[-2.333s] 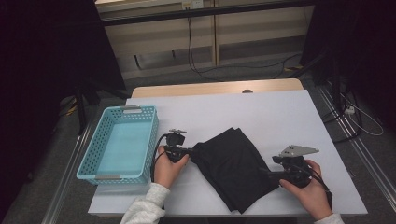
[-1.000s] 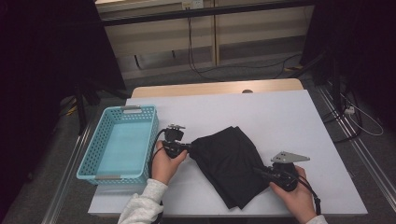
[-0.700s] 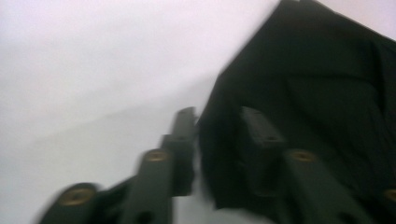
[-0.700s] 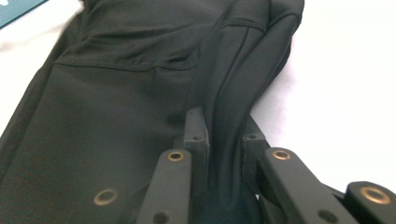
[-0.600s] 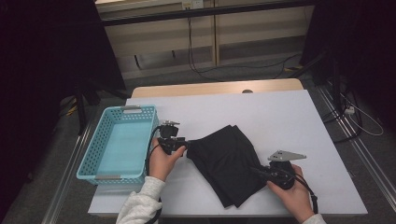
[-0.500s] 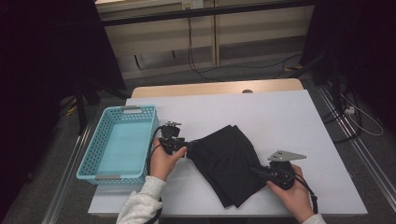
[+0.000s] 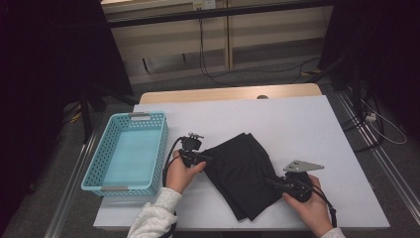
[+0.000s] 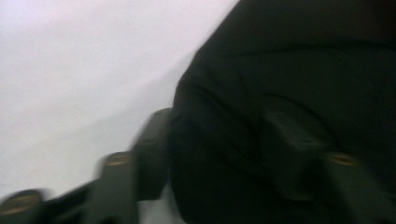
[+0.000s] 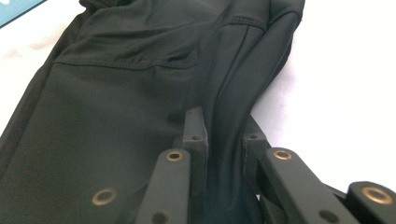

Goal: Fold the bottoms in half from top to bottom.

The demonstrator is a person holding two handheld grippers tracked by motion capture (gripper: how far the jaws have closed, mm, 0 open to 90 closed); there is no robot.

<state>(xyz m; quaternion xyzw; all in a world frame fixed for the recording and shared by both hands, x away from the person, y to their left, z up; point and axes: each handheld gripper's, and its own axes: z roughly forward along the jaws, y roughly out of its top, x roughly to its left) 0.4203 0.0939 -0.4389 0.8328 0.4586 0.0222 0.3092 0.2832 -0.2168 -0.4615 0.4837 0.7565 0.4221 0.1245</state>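
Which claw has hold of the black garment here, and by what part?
The right claw pinches a raised fold at the black garment's edge. The left claw, just closing, straddles the opposite edge without a visible grip.

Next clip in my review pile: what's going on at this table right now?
A person is handling a folded black fabric garment on the white table with two hand-held grippers. The right gripper is clamped on a raised fold at the garment's edge. The left gripper straddles the opposite edge; its jaws have just been closing, with cloth between them, but the blurred view doesn't show a firm grip. A light blue perforated plastic basket sits to the left.
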